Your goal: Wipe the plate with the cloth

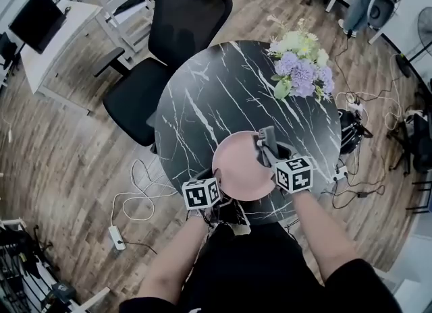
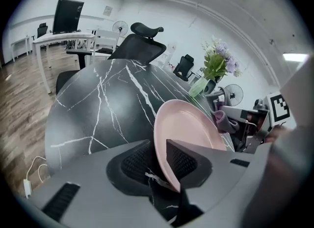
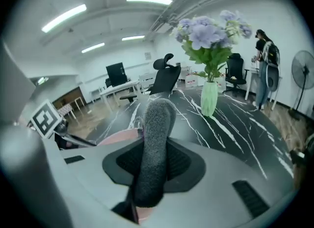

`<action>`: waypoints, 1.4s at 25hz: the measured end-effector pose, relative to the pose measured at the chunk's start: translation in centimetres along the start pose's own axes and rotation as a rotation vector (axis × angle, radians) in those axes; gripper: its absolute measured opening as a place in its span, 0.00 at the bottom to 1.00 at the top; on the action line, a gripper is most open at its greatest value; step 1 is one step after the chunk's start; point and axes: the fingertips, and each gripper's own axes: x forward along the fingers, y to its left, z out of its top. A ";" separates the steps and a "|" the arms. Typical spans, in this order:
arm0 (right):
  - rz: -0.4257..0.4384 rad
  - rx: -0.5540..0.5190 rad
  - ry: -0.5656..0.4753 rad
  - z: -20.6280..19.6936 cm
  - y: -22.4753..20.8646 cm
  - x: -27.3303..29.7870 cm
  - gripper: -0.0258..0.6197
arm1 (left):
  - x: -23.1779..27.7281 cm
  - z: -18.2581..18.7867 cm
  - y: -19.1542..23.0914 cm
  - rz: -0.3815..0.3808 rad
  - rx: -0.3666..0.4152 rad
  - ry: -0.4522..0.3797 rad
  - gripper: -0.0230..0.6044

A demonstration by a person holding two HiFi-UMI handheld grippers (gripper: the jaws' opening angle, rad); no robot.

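A pink plate (image 1: 237,175) sits at the near edge of the black marble table (image 1: 223,96). In the left gripper view the plate (image 2: 185,123) stands tilted, its near rim between the jaws of my left gripper (image 2: 161,160). The jaws stand wide, with a gap beside the rim, so they are open. My left gripper (image 1: 217,183) is at the plate's near left rim. My right gripper (image 3: 153,165) is shut on a rolled grey cloth (image 3: 154,138). In the head view the cloth (image 1: 268,136) and right gripper (image 1: 264,146) hang over the plate's right rim. A bit of the plate (image 3: 117,136) shows behind the cloth.
A pale green vase (image 3: 209,99) of purple and white flowers (image 1: 300,65) stands on the table's far right. A black office chair (image 1: 182,28) is behind the table. Cables and a power strip (image 1: 116,237) lie on the wooden floor. A person (image 3: 265,65) stands far right.
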 end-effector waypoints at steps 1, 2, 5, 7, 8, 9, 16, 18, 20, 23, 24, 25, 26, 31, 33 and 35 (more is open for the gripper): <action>0.009 0.030 -0.019 0.3 0.2 -0.4 0.21 | -0.4 0.4 0.0 0.005 0.015 -0.011 0.23; 0.015 0.041 -0.034 0.5 0.4 -0.8 0.21 | -0.7 0.8 0.0 0.006 0.035 -0.024 0.23; 0.023 0.008 -0.064 1.1 1.4 -2.1 0.21 | -2.1 1.8 -0.4 -0.005 0.105 -0.065 0.23; 0.025 -0.012 -0.090 1.5 2.2 -3.2 0.21 | -3.2 2.3 -0.7 -0.016 0.155 -0.098 0.20; 0.023 -0.017 -0.106 1.8 2.5 -3.8 0.21 | -3.8 2.5 -0.9 -0.024 0.177 -0.117 0.17; 0.020 -0.019 -0.121 2.1 2.8 -4.4 0.21 | -4.4 2.7 -1.2 -0.034 0.197 -0.135 0.13; -0.009 -0.013 -0.200 2.6 5.5 -8.9 0.21 | -8.5 3.2 -4.8 -0.192 0.337 -0.213 0.07; -0.013 -0.009 -0.221 2.6 6.3 -10.1 0.21 | -9.5 3.1 -6.2 -0.235 0.381 -0.221 0.07; -0.012 -0.008 -0.237 2.4 7.3 -11.2 0.21 | -10.3 3.0 -7.6 -0.273 0.427 -0.228 0.07; -0.008 -0.018 -0.250 2.0 8.6 -13.0 0.21 | -11.5 2.5 -9.7 -0.323 0.464 -0.240 0.07; -0.008 -0.023 -0.253 1.8 8.8 -13.5 0.21 | -11.9 2.3 -10.3 -0.338 0.468 -0.244 0.07; -0.007 -0.025 -0.254 1.6 9.1 -13.9 0.21 | -12.3 2.1 -10.8 -0.350 0.469 -0.248 0.07; -0.006 -0.027 -0.256 1.4 9.3 -14.3 0.21 | -12.7 1.9 -11.2 -0.361 0.468 -0.252 0.07; 0.022 -0.038 -0.263 0.6 10.8 -15.7 0.21 | -14.1 0.3 -12.0 -0.386 0.452 -0.253 0.07; 0.038 -0.052 -0.263 0.1 11.2 -16.2 0.21 | -14.5 -0.5 -12.2 -0.383 0.444 -0.257 0.07; 0.057 -0.062 -0.262 -0.4 11.4 -16.6 0.21 | -14.7 -1.2 -12.5 -0.373 0.432 -0.262 0.07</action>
